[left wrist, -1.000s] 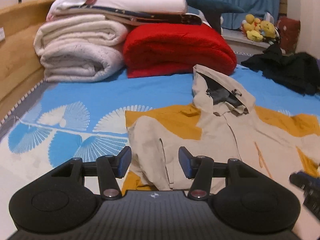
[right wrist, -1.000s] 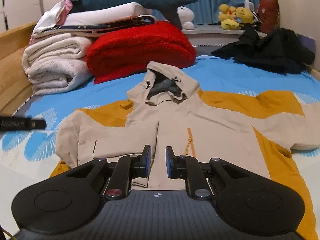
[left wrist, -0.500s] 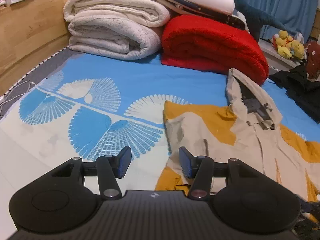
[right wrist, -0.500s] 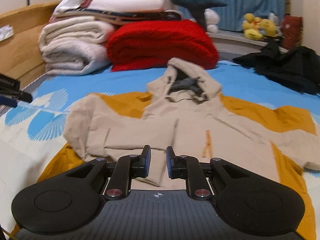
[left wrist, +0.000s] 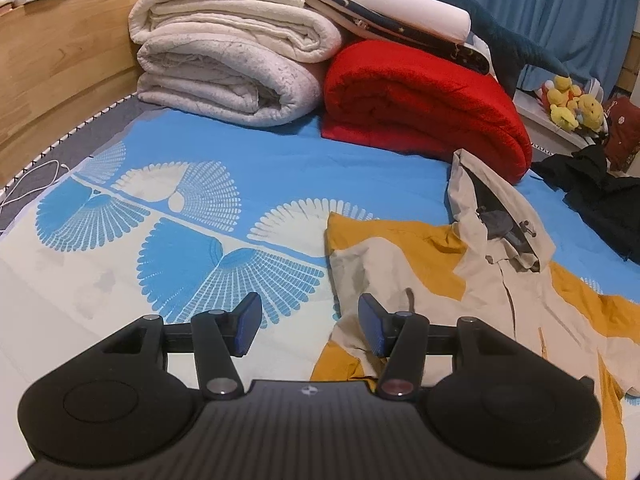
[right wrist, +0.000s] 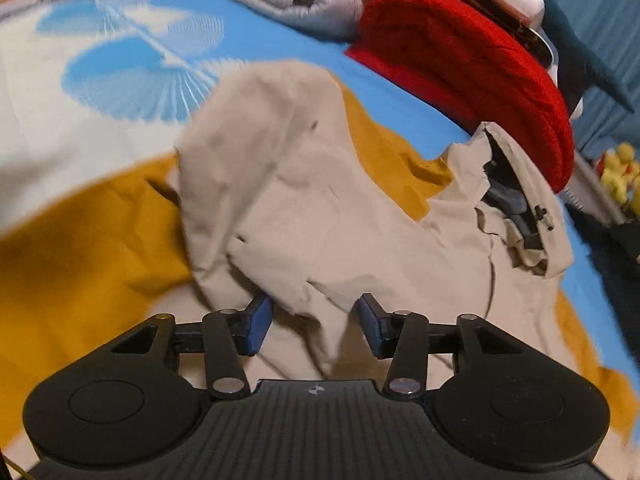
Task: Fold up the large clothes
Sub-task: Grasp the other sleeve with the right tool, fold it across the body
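Observation:
A beige and mustard hooded jacket (left wrist: 500, 292) lies spread face up on the blue patterned bed sheet (left wrist: 240, 184), hood toward the red blanket. My left gripper (left wrist: 308, 330) is open and empty, low over the sheet at the jacket's left edge; its right finger is over the folded-in sleeve. In the right wrist view the jacket (right wrist: 320, 208) fills the middle. My right gripper (right wrist: 314, 322) is open, close above the beige sleeve cuff, whose edge lies between the two fingers. The view is blurred.
A rolled red blanket (left wrist: 424, 108) and stacked white blankets (left wrist: 232, 64) stand at the head of the bed. A wooden bed frame (left wrist: 52, 72) runs along the left. Black clothes (left wrist: 600, 196) lie at the right, with yellow plush toys (left wrist: 572, 106) behind.
My right gripper has opened and dropped close over the jacket's left sleeve, turning left. My left gripper has swung left, to the jacket's left edge, and stays open.

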The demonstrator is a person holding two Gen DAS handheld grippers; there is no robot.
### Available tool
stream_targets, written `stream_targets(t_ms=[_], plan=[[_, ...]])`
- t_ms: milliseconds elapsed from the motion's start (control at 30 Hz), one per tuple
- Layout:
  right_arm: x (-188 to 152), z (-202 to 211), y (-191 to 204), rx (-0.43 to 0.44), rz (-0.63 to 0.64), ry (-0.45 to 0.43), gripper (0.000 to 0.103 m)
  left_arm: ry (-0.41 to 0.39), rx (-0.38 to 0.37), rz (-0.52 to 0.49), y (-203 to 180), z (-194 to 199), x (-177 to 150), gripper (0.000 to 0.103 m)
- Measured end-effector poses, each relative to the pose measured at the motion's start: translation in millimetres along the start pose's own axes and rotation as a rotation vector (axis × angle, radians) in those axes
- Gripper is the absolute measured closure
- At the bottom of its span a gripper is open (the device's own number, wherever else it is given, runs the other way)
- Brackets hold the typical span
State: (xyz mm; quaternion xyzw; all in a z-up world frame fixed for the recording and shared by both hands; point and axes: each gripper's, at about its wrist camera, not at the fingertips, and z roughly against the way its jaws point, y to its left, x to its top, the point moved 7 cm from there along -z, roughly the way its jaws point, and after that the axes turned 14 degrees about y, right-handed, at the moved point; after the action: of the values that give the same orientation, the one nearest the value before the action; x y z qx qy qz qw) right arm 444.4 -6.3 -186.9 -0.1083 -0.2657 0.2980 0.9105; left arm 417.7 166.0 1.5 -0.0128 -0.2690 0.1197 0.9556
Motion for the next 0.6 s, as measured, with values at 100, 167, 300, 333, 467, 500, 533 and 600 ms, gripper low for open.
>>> stream_targets(t_ms=[100,167,300,333,467,500,533,600], plan=[[2,6,-16,-0.006,-0.038,-0.027,0.096,-0.001,-0.006,-0.008,0,1,0,0.044],[5,20,-34,0.024,-0.094,-0.086,0.099,0.004,-0.009,-0.005,0,0,0,0.044],[0,64,-106,0.063,-0.357,-0.228,0.100,0.005,-0.017,-0.026,-6,0,-2,0.044],[-8,76,-132,0.072,-0.464,-0.280,0.100,0.008,-0.018,-0.028,-7,-1,-3,0.044],[-62,91,-220,0.005,-0.836,-0.357,0.100,0.016,-0.018,-0.029,-10,-4,-5,0.044],[-81,86,-237,-0.027,-0.916,-0.347,0.100,0.017,-0.017,-0.030,-11,-5,-5,0.044],[-101,78,-251,-0.052,-0.993,-0.324,0.100,0.017,-0.017,-0.033,-12,-5,-5,0.044],[-138,54,-268,-0.064,-1.124,-0.254,0.100,0.017,-0.019,-0.037,-13,-5,-6,0.044]])
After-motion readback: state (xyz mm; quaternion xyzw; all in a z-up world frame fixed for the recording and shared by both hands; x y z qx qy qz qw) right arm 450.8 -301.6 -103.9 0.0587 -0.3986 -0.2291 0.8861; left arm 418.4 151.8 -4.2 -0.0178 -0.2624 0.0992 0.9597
